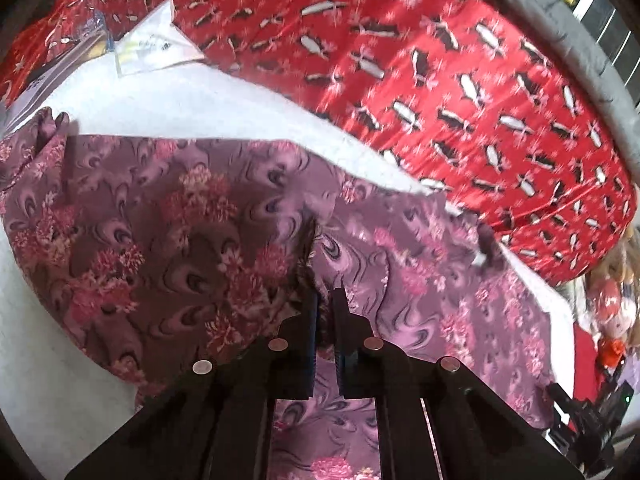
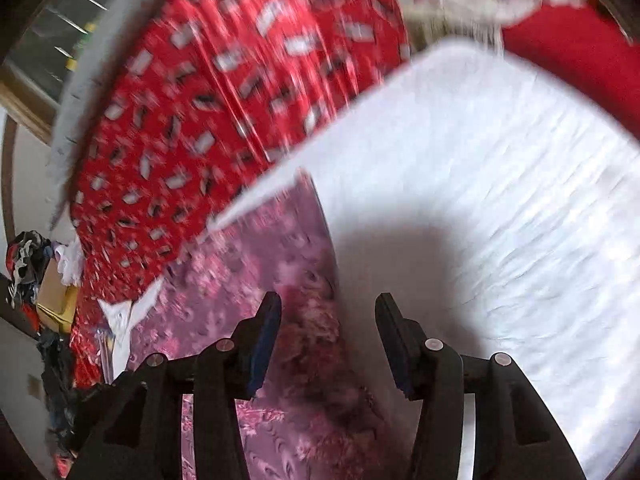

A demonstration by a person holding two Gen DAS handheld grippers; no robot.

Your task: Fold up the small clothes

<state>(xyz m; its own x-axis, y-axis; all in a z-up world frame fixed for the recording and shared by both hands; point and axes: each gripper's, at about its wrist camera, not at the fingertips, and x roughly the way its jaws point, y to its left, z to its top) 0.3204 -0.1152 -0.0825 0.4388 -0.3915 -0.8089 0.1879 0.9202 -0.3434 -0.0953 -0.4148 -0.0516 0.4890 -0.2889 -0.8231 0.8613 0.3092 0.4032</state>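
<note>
A purple floral garment [image 1: 168, 216] lies spread on a white sheet [image 1: 168, 100]. My left gripper [image 1: 325, 300] is shut on a raised fold of the garment near its middle. In the right wrist view the same garment [image 2: 256, 264] lies at lower left on the white sheet [image 2: 500, 168]. My right gripper [image 2: 328, 308] is open, with its jaws wide apart over the garment's right edge. Nothing is between its pads. The view is blurred by motion.
A red patterned bedcover [image 1: 440, 80] bunches along the far side and also shows in the right wrist view [image 2: 192, 112]. A clear plastic bag with white paper [image 1: 156, 44] lies at the far left. A pile of clothes and a cardboard box [image 2: 52, 292] sit beyond the bed.
</note>
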